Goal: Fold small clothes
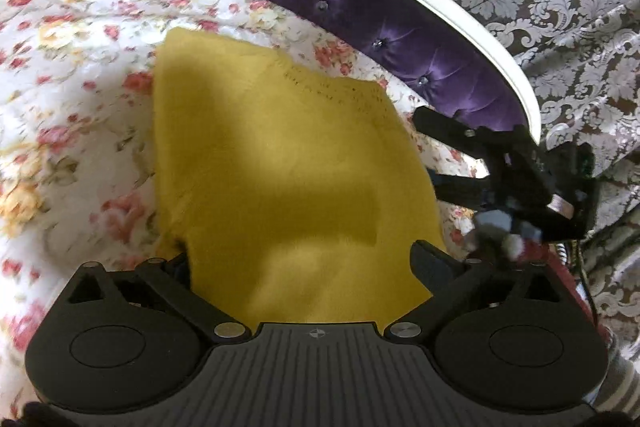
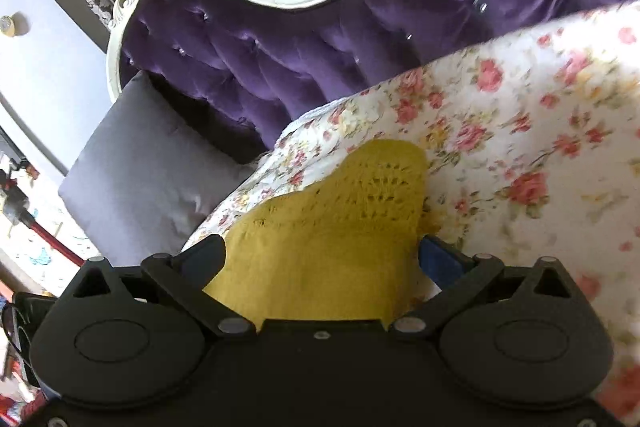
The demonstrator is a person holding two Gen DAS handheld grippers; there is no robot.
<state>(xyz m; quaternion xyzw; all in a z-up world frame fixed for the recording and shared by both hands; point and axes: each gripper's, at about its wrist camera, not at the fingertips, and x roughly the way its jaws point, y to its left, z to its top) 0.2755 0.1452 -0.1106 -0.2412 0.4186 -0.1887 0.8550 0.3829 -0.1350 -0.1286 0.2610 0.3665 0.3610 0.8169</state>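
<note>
Bed with floral quilt point(image 1: 72, 75) fills most of both views; purple tufted headboard point(image 2: 248, 67) with white frame behind it, patterned curtain point(image 1: 560, 7) beyond. Grey cushion point(image 2: 144, 163) lies against the headboard, beside the quilt's edge. Yellow knit garment point(image 1: 280, 167) lies on the quilt, one end showing an openwork pattern. Left hand-held gripper point(image 1: 300, 263): jaws spread wide over the garment's near edge, cloth between them, pads not pressing. Right hand-held gripper point(image 2: 320, 259): jaws likewise wide apart, over the garment's other side, nothing gripped.
</note>
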